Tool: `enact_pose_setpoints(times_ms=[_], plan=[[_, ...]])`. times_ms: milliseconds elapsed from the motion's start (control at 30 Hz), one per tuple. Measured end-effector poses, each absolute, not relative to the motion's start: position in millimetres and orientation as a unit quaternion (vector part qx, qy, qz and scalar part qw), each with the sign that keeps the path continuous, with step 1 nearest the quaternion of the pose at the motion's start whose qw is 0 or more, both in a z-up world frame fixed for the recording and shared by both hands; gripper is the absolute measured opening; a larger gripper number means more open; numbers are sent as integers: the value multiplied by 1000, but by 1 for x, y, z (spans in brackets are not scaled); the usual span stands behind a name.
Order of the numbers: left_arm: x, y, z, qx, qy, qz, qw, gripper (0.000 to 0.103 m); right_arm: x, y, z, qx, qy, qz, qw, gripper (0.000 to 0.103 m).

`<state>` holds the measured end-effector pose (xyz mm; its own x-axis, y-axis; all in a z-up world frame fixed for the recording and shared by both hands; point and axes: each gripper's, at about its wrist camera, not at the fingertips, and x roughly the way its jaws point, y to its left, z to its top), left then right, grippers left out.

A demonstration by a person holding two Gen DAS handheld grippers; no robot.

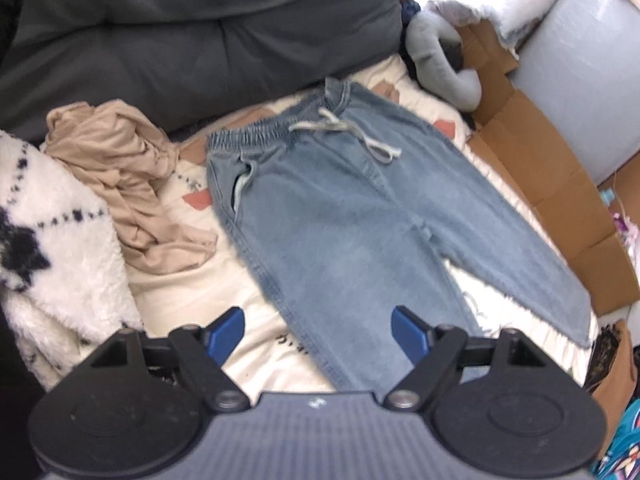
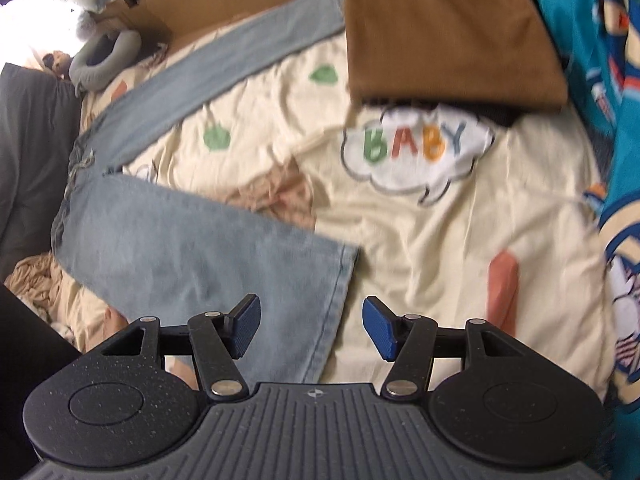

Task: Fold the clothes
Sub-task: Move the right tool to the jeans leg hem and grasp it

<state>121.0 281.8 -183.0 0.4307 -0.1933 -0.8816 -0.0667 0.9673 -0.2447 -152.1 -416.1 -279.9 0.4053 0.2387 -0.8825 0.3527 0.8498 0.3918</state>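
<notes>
Hovering: both grippers' jaws apart, empty; jeans (image 1: 352, 216) flat (hem edge free) on quilt (image 2: 440, 240).

Soft daylight, motion blur – fisheye-warped edges (glare)

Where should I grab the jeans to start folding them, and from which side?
Grip the hem corner of the near leg of the light blue jeans, coming in from the foot end, where the right gripper hangs with jaws open. That edge lies flat and free on the cream quilt, legs splayed apart.

A home bedroom: printed cream bedsheet (image 2: 400, 240), dark pillows (image 1: 200, 40), strewn clothes.
</notes>
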Motion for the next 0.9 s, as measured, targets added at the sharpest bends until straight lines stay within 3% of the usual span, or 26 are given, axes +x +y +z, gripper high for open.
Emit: enact_pose_setpoints(times_ms=[533, 900], plan=[[124, 277, -302, -110, 587, -35, 801, 82, -186, -390, -373, 297, 617, -18, 728, 64], [126, 271, -347, -121, 600, -30, 790, 82, -200, -366, -409, 370, 619, 11, 693, 62]])
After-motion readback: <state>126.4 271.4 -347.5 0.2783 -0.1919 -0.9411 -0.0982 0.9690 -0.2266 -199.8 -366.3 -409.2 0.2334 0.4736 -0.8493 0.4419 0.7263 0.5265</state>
